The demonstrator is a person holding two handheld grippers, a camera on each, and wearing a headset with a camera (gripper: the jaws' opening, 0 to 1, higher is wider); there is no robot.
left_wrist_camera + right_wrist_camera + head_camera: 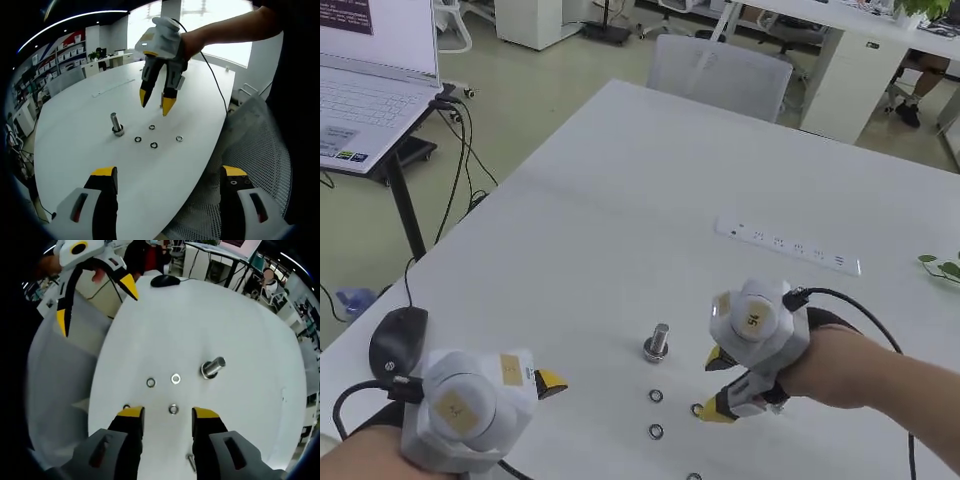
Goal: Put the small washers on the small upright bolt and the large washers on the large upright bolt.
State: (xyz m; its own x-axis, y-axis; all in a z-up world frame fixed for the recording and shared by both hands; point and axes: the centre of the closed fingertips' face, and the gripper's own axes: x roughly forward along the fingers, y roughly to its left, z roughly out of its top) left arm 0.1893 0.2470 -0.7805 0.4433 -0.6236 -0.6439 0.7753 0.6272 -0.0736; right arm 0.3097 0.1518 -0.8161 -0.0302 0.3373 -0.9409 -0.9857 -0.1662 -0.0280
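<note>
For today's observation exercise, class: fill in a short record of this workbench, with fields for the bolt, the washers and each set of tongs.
Surface: white table
Bolt: one upright bolt, shaft looks bare
Washers: four washers lying flat on the table beside the bolt
Right: right tongs open, tips pointing down over one washer
Left: left tongs open, holding nothing, near the table edge
Extras: power strip, mouse
</note>
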